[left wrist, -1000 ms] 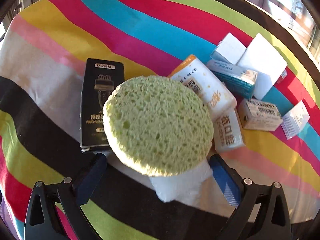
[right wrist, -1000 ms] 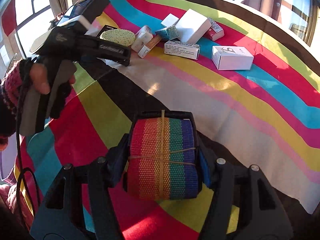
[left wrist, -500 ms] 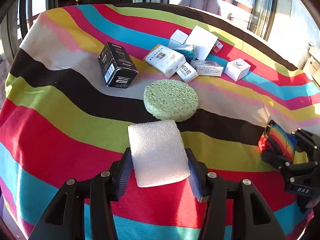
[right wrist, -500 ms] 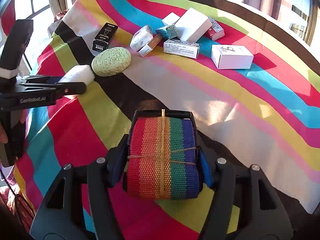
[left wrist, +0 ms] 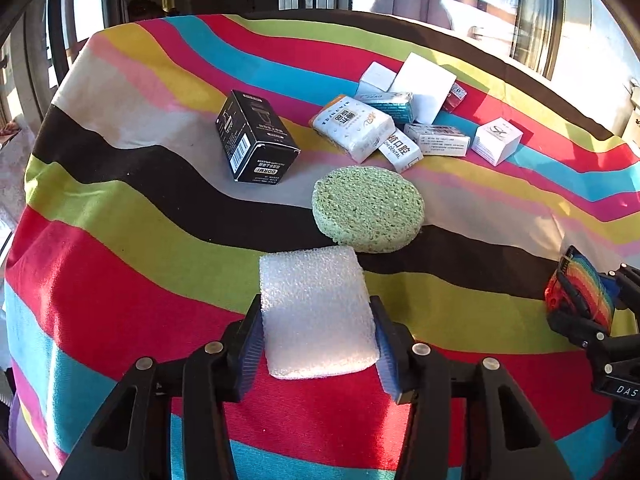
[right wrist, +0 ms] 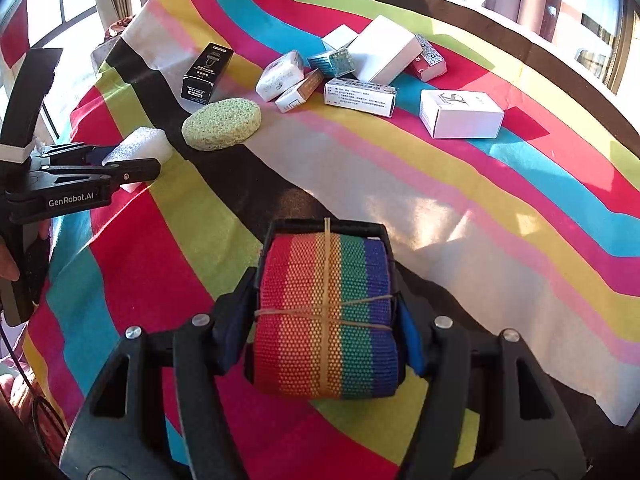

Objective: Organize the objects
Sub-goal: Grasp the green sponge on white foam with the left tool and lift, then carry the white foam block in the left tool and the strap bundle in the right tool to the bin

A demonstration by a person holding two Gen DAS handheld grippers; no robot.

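My left gripper (left wrist: 316, 336) is shut on a white foam sponge (left wrist: 314, 310), held just in front of a round green sponge (left wrist: 368, 208) lying on the striped cloth. The white sponge also shows in the right wrist view (right wrist: 138, 148), at the left, with the green sponge (right wrist: 222, 124) beside it. My right gripper (right wrist: 326, 320) is shut on a rainbow strap roll (right wrist: 326, 316) bound with rubber bands, near the table's front. The roll also shows at the right edge of the left wrist view (left wrist: 582, 288).
A black box (left wrist: 254, 140) stands left of the green sponge. Behind it lies a cluster of white, teal and red packets and boxes (left wrist: 400, 120), with a white box (right wrist: 460, 114) at its right. The striped tablecloth (right wrist: 440, 208) covers the table; windows lie behind.
My left gripper has pulled back from the green sponge and the boxes with the white sponge in it. The green sponge now lies apart on the cloth. The right gripper has held still.
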